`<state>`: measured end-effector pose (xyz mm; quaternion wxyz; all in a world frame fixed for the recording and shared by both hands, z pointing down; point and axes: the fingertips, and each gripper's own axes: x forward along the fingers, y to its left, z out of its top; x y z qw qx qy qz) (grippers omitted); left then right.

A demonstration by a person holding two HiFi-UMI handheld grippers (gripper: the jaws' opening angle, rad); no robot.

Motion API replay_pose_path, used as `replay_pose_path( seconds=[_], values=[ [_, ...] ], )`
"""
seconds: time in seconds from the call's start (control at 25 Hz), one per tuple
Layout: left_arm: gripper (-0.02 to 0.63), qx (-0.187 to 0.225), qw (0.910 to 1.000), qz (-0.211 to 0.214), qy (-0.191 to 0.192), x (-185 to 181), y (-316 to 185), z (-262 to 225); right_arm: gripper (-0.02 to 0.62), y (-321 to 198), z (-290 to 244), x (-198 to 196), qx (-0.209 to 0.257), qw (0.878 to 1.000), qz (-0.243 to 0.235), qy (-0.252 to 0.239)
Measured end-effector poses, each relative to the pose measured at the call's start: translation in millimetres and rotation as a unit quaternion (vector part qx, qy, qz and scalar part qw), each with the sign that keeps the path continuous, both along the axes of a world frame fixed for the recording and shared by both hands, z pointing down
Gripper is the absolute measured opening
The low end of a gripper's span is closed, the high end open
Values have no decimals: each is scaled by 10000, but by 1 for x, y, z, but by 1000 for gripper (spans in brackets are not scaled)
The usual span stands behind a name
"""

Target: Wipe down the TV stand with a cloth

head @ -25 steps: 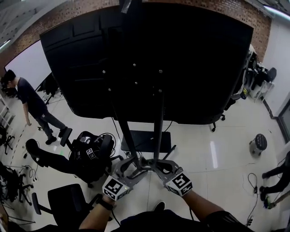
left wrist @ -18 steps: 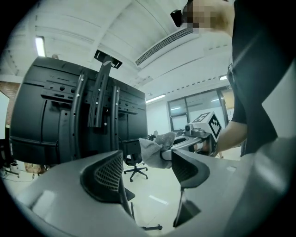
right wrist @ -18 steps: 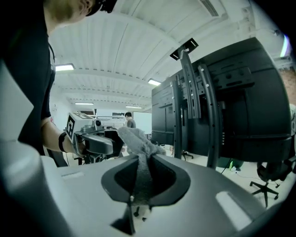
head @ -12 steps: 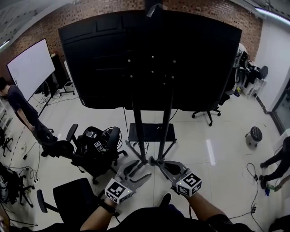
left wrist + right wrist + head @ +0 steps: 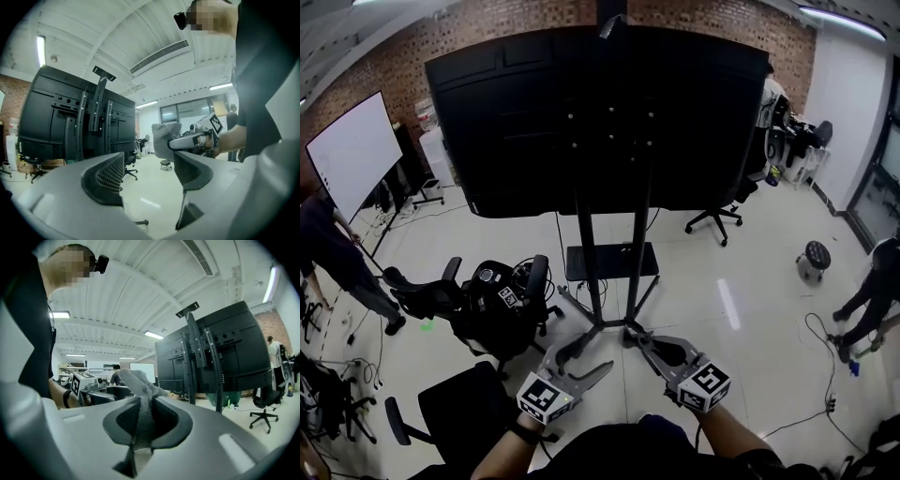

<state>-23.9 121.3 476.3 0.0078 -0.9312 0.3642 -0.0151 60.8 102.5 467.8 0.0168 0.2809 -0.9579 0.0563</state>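
The TV stand (image 5: pixel 592 246) shows its back in the head view: two black posts carrying a big black screen (image 5: pixel 600 112), with a dark base shelf (image 5: pixel 611 262) on the floor. My right gripper (image 5: pixel 636 336) points at the stand's foot and is shut on a grey cloth (image 5: pixel 138 416), which sticks up between its jaws. The left gripper view also shows that cloth (image 5: pixel 164 138), held out by the right gripper. My left gripper (image 5: pixel 584 358) hangs beside it, open and holding nothing. The stand (image 5: pixel 212 357) rises just ahead in the right gripper view.
Black office chairs (image 5: pixel 492 309) stand left of the stand, and another (image 5: pixel 450 412) sits near my left arm. A whiteboard (image 5: pixel 352 155) and a person (image 5: pixel 328 253) are at far left. A stool (image 5: pixel 812 259) and cables (image 5: pixel 816 337) lie on the white floor at right.
The stand now looks farther off and more upright in the head view. Both grippers sit lower in the picture. The person at left has moved toward the left edge.
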Motion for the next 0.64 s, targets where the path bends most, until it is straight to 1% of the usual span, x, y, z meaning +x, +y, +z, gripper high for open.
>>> replay_pose_path(
  seconds=[0.2,0.28,0.36,0.44,0.52,0.64],
  values=[
    [354,153,9998,-117,75,-4,7,-8,35,11,-6,2,30,10000,-67,-38],
    [354,62,9999,-107,90,1,10,-13,35,14,-12,1,71,9999,-101,-39],
    [354,-2,10000,-72,65,5,14,-16,35,16,-20,2,239,9996,-155,-13],
    [354,130,9999,-94,-9,5,13,-18,35,17,-24,4,400,9990,-184,46],
    [351,333,9994,-118,-37,7,14,-25,35,19,-24,8,442,9988,-182,83],
    [350,426,9990,-118,28,11,17,-32,35,21,-24,15,508,9985,-163,122]
  ],
)
